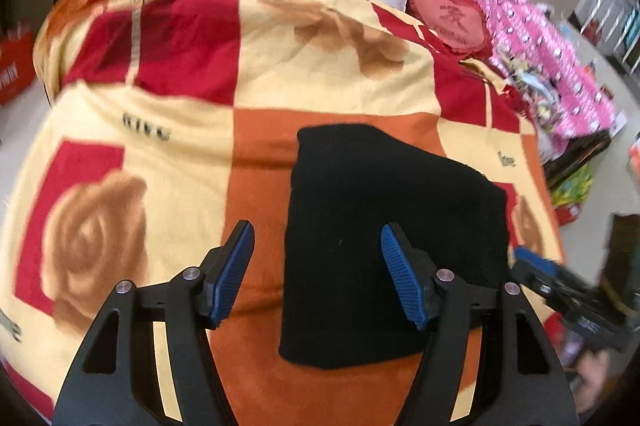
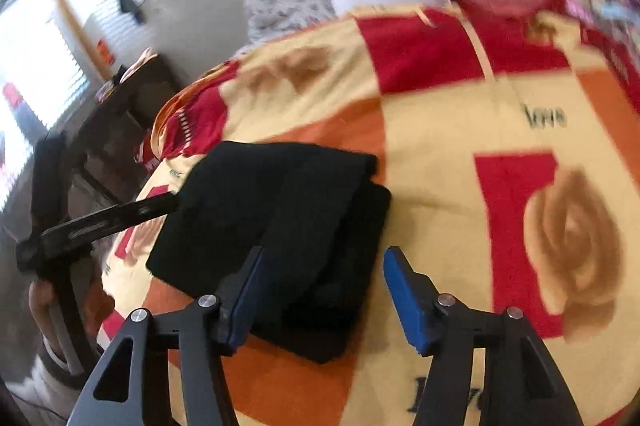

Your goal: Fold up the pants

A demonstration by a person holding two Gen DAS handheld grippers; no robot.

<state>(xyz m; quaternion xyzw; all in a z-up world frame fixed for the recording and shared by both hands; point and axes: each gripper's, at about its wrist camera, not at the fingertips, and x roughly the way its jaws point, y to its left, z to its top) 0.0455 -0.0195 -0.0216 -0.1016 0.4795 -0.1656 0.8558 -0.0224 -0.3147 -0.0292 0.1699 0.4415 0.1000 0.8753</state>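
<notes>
Judging by the look, those black pants point(image 1: 392, 238) folded on the blanket's point(image 1: 312, 65) near side are soft and floppy, so with your left gripper point(image 1: 316, 276) and right gripper point(image 2: 320, 300) both spread wide and empty, pinch every layer at a near corner.

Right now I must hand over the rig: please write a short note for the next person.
Left gripper: open, holds nothing, above the near left edge of the pants.
Right gripper: open, nothing gripped, at the pants' near right corner.
Black pants: folded into a compact rectangle, lying on the rose-pattern blanket.
Done: the fold looks complete.
Left: probably only to check that the edges lie tidy.
</notes>
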